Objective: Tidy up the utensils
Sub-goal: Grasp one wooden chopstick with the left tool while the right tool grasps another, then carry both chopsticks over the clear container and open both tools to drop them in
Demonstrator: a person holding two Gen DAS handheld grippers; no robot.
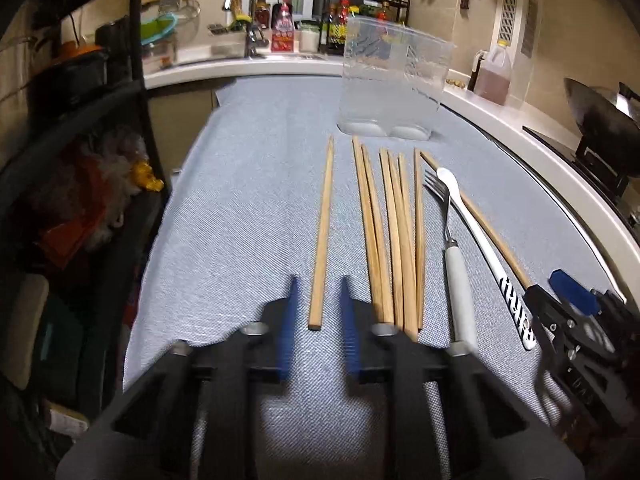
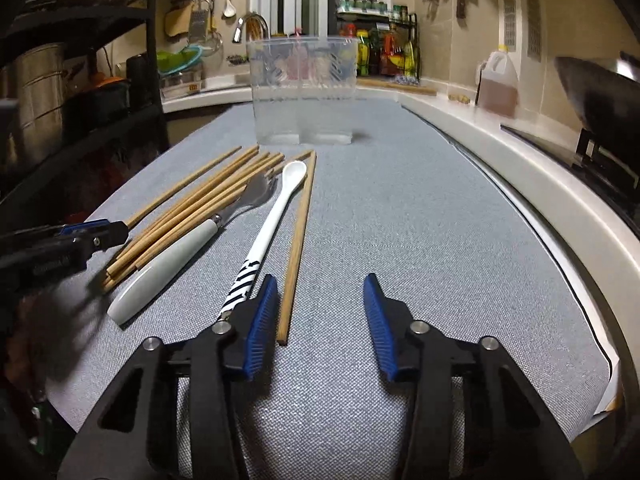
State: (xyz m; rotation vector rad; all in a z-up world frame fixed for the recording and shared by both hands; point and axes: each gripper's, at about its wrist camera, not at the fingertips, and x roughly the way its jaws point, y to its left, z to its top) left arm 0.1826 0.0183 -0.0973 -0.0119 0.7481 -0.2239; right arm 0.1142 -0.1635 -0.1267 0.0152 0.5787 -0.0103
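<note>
nothing is sorted yet: every utensil lies on the grey-clothed bench (image 2: 400, 220). one wooden chopstick (image 1: 322, 236) lies apart at 9 o'clock of the chopstick bundle (image 1: 394, 240); fork (image 1: 454, 264), white spoon (image 2: 276, 208) and another stick sit at 3 o'clock. the clear container (image 1: 394, 76), at 12 o'clock, looks empty. the left gripper (image 1: 318, 292) has jaws straddling the lone chopstick, pads not touching; the right gripper (image 2: 320, 288) has jaws apart, empty.

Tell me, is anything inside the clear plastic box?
Looking through the clear plastic box, no utensils show inside. The chopsticks, fork and spoon all lie on the cloth in front of it.
</note>
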